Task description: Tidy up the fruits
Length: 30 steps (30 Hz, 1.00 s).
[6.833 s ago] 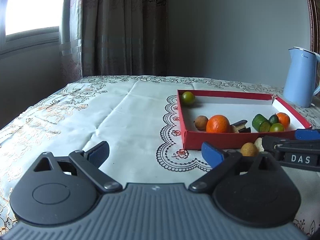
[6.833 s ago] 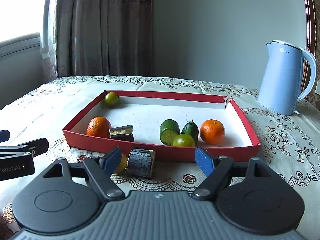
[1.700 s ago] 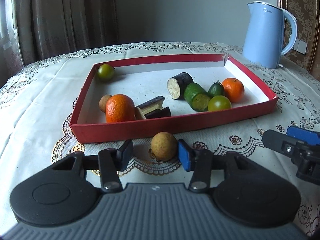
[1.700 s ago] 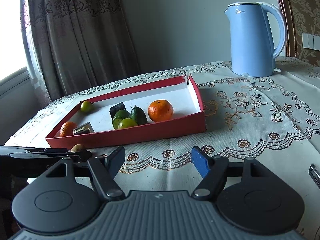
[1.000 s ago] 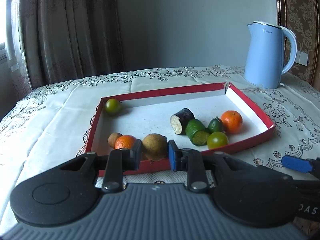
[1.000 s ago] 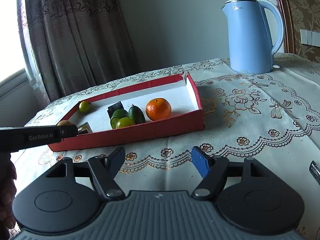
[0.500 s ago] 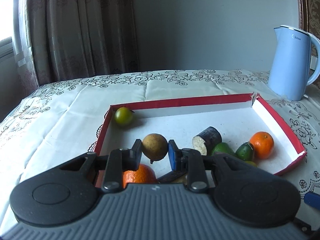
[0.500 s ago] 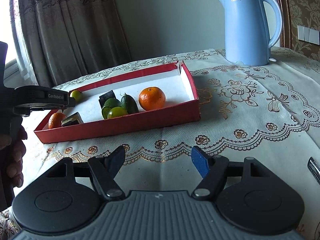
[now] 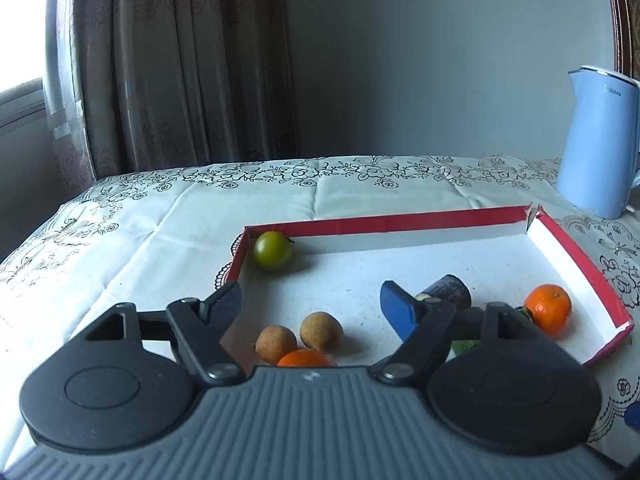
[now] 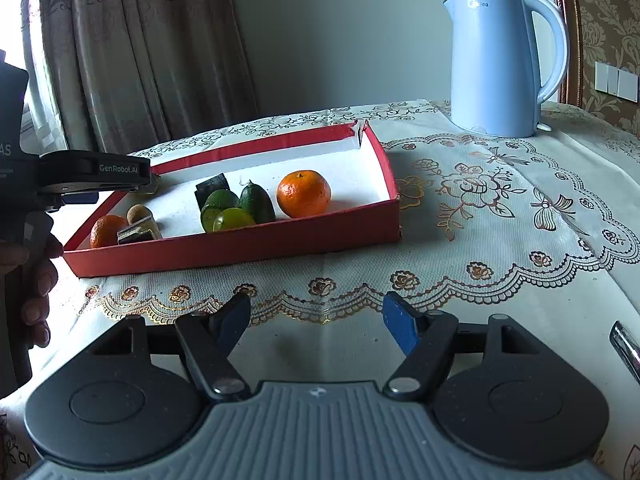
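Left gripper (image 9: pixel 312 304) is over the near-left part of the red tray (image 9: pixel 384 222), jaws opening rn w/ nothing between the pads. The brown fruit (image 9: pixel 321 331) sits on the tray floor below them, right beside a 2nd brown one (image 9: pixel 276 345) and an orange (image 9: pixel 306 359), which the gripper body half hides. So imo the step in hand is the release, and it looks basically done.

Tips for finishing it clean:
- Let the jaws go fully wide before moving, so a pad doesn't drag the fruit along.
- Lift up and back, not sideways. The near wall is right under the gripper and it's thin cardboard, so it'd prob shift if clipped.
- Round fruit rolls, so give it a beat to settle against its neighbours.

Right gripper (image 10: pixel 316 322) hangs spread open and empty over the tablecloth (image 10: pixel 500 280) in front of the tray, well clear.

Rest of the tray: green fruit (image 9: pixel 273 250) in the far-left corner; a 2nd orange (image 10: pixel 304 194), green pieces (image 10: pixel 232 208) and dark chunks (image 10: pixel 212 188) toward the right. I can't see any fruit left outside the tray, but both views hide some table. Kettle (image 10: pixel 500 64) stands well apart, no issue.
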Each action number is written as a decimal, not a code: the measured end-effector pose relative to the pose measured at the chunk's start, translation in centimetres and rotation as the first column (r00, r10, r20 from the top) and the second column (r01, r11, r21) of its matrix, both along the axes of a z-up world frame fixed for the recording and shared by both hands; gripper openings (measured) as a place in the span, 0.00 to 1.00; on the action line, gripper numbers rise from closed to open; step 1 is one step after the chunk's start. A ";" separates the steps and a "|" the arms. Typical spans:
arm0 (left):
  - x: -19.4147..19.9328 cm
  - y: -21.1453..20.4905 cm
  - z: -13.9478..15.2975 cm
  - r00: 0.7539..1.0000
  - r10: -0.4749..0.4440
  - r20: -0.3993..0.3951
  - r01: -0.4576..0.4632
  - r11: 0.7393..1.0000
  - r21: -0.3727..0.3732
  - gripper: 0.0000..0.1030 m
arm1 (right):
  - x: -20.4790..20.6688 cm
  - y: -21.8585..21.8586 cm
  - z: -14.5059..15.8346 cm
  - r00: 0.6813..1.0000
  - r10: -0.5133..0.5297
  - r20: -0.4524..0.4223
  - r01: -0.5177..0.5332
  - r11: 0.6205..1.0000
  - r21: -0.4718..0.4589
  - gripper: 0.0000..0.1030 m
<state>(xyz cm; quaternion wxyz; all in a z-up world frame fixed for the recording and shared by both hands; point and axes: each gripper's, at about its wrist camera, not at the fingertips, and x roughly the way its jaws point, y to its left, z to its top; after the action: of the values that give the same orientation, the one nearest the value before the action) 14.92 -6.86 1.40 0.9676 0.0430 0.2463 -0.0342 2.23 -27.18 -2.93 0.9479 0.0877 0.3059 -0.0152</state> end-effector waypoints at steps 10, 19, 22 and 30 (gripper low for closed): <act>-6.8 1.6 1.9 0.995 -0.055 0.087 0.056 0.998 -0.008 1.00 | -0.4 1.4 0.4 1.000 0.008 0.014 -0.006 0.994 -0.108 0.85; -11.6 2.9 1.8 0.991 0.034 0.133 -0.038 0.999 0.029 1.00 | -1.2 2.9 0.9 0.999 0.018 0.029 -0.012 0.982 -0.190 0.93; -12.2 3.9 2.0 0.995 0.026 0.101 -0.025 1.000 -0.008 1.00 | -1.4 3.1 1.0 0.999 0.020 0.035 -0.013 0.981 -0.195 0.93; -12.6 5.0 1.6 0.997 0.049 0.063 -0.048 0.998 -0.029 1.00 | -1.9 3.5 1.2 0.999 0.019 0.043 -0.010 0.981 -0.196 0.93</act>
<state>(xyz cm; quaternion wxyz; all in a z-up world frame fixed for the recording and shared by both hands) 2.28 -1.82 2.96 0.9760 0.0248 0.2159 -0.0126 0.36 -23.66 -1.76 0.9586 -0.0078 0.2824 -0.0364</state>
